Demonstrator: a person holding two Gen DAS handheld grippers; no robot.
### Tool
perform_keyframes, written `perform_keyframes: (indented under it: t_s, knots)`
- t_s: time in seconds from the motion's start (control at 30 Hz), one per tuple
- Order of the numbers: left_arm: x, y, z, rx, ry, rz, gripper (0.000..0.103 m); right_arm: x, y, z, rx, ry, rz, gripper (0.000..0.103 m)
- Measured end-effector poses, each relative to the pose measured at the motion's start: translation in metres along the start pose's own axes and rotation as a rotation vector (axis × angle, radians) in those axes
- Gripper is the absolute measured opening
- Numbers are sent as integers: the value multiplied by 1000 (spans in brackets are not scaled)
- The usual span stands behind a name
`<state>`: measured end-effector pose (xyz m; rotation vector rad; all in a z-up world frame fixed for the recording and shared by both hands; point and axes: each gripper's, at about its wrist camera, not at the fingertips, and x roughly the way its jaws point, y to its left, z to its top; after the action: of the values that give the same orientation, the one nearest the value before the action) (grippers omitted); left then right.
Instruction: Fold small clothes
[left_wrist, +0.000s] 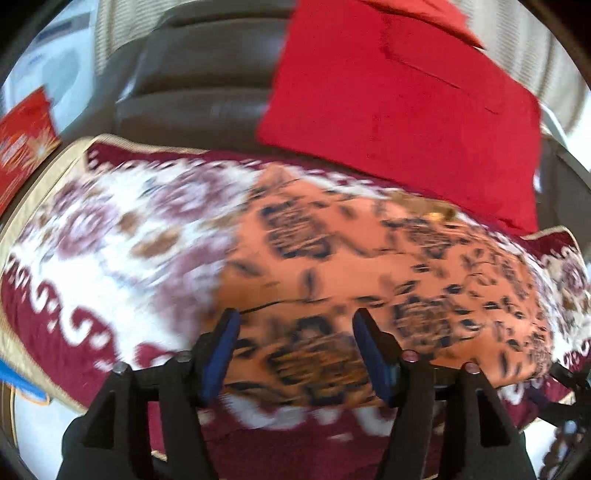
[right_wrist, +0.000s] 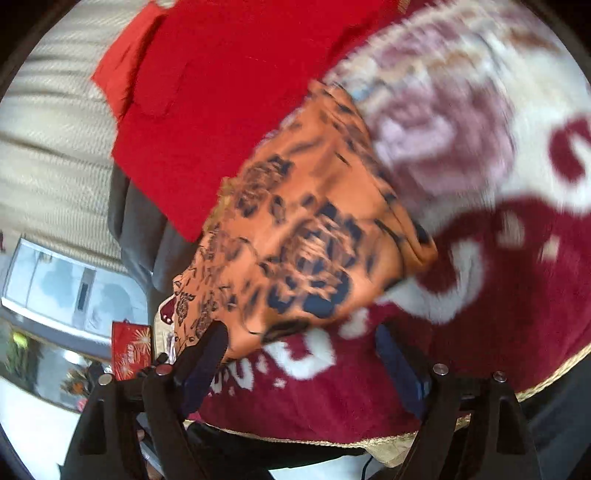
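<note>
Left gripper hovers spread over the thin orange black-patterned garment lying on the maroon-and-white floral blanket; right gripper gapes too. Soft, light, floppy, I'd say: pinch a hem corner.

Orange, dark-patterned garment lies apparently folded, blurred, on the blanket.

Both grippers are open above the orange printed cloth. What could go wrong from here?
1. The left gripper might pinch the patterned blanket together with the orange cloth.
2. The red cloth lies against the orange cloth's far edge, so a fold may drag it.
3. Both views are blurred, so aiming is uncertain.
</note>
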<state>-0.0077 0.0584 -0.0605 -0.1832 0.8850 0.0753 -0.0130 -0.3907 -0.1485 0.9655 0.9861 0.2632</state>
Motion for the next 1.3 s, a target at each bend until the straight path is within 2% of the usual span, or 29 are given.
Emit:
perform_keyframes:
  t_s: [0.07, 0.2, 0.33, 0.43, 0.53, 0.7, 0.77, 0.9, 1.0, 1.07, 1.13, 1.17, 1.23, 1.3]
  knots:
    - [4, -20, 4, 39, -8, -20, 72, 3, -3, 8, 25, -42, 23, 86]
    - [27, -57, 6, 89, 48, -52, 73, 10, -8, 27, 109, -102, 56, 86]
    - [36, -75, 4, 126, 66, -38, 73, 9, 3, 30, 76, -140, 43, 83]
    - [40, -79, 3, 136, 75, -32, 73, 10, 13, 32, 34, -144, 2, 82]
    - [43, -80, 2, 137, 84, -23, 73, 12, 13, 38, 41, -142, -3, 82]
    - [49, -78, 3, 126, 94, -19, 73, 14, 26, 44, -5, -149, -48, 70]
    - [51, -78, 3, 128, 97, -20, 73, 17, 20, 43, -6, -136, -73, 68]
    - [51, -80, 5, 133, 91, -27, 73, 22, 11, 45, 33, -127, -57, 70]
    - [50, -81, 9, 134, 41, -47, 73, 19, 17, 42, 11, -129, -65, 70]
    - [55, -84, 9, 145, 40, -49, 73, 24, 18, 44, -7, -123, -80, 70]
    - [75, -89, 3, 192, 98, -18, 73, 29, 21, 43, -43, -113, -141, 51]
    - [88, -93, -3, 231, 132, 9, 74, 32, 22, 44, -62, -107, -170, 33]
    - [85, -98, -5, 266, 95, 26, 73, 33, 25, 44, -79, -99, -187, 31]
    - [72, -100, 0, 232, 75, -26, 72, 28, 33, 44, -100, -115, -205, 31]
